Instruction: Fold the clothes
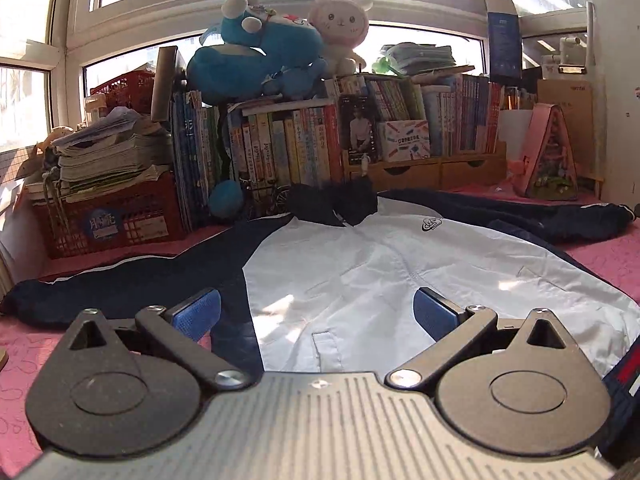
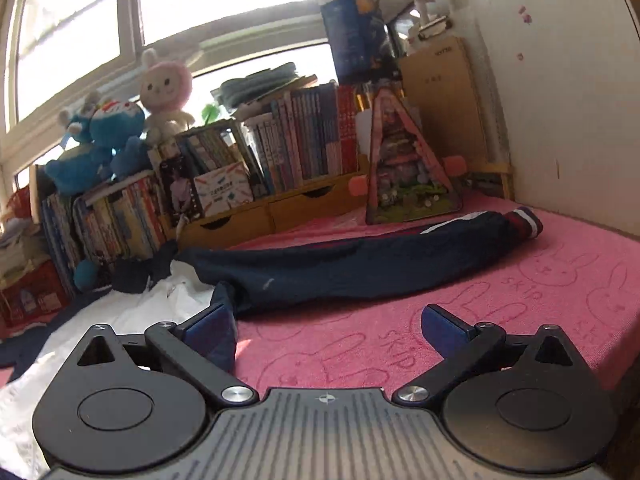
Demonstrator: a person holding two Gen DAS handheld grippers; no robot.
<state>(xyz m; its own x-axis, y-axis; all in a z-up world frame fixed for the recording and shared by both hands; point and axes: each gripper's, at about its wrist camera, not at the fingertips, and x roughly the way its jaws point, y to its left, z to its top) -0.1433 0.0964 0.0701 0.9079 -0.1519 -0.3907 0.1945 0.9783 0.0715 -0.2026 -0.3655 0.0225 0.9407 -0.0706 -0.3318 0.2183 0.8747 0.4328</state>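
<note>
A white jacket (image 1: 400,272) with navy sleeves and a navy collar lies spread flat, front up, on a pink cloth (image 1: 24,356). My left gripper (image 1: 316,314) is open just above the jacket's lower front, near the seam of its left sleeve (image 1: 132,280). In the right wrist view the other navy sleeve (image 2: 360,268) stretches out to the right, ending in a striped cuff (image 2: 524,224). My right gripper (image 2: 326,332) is open over the pink cloth (image 2: 500,280) beside the jacket's hem (image 2: 220,340), holding nothing.
Rows of books (image 1: 288,148) and a wooden drawer shelf (image 1: 424,170) line the back under the window. Plush toys (image 1: 256,52) sit on the books. A red crate (image 1: 108,216) with stacked papers stands back left, a pink triangular model house (image 2: 404,164) back right beside a wall (image 2: 568,80).
</note>
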